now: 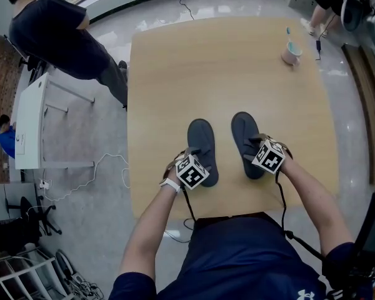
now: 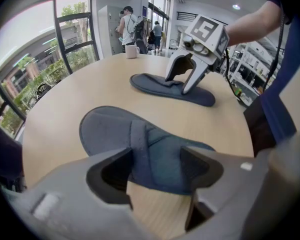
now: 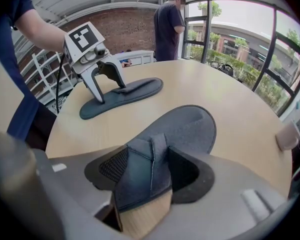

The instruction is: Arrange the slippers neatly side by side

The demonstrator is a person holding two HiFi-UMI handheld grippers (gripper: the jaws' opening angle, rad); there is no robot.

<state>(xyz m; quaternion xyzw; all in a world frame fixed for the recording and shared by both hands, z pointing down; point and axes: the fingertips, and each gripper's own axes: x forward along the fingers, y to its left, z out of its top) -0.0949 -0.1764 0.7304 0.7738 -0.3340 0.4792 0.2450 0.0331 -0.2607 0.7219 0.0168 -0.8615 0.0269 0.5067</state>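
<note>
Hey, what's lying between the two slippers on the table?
Nothing. Between the left slipper and the right slipper there is only a strip of bare table, shown most clearly in the head view.

In the head view, the left gripper [image 1: 194, 158] is covering the left slipper's [image 1: 200, 136] strap, and the right gripper [image 1: 256, 145] is hiding the right slipper's [image 1: 242, 127] strap. The cup [image 1: 291, 53] is showing too small to tell its contents. The top edge is cutting off two bystanders [image 1: 56, 33].
</note>
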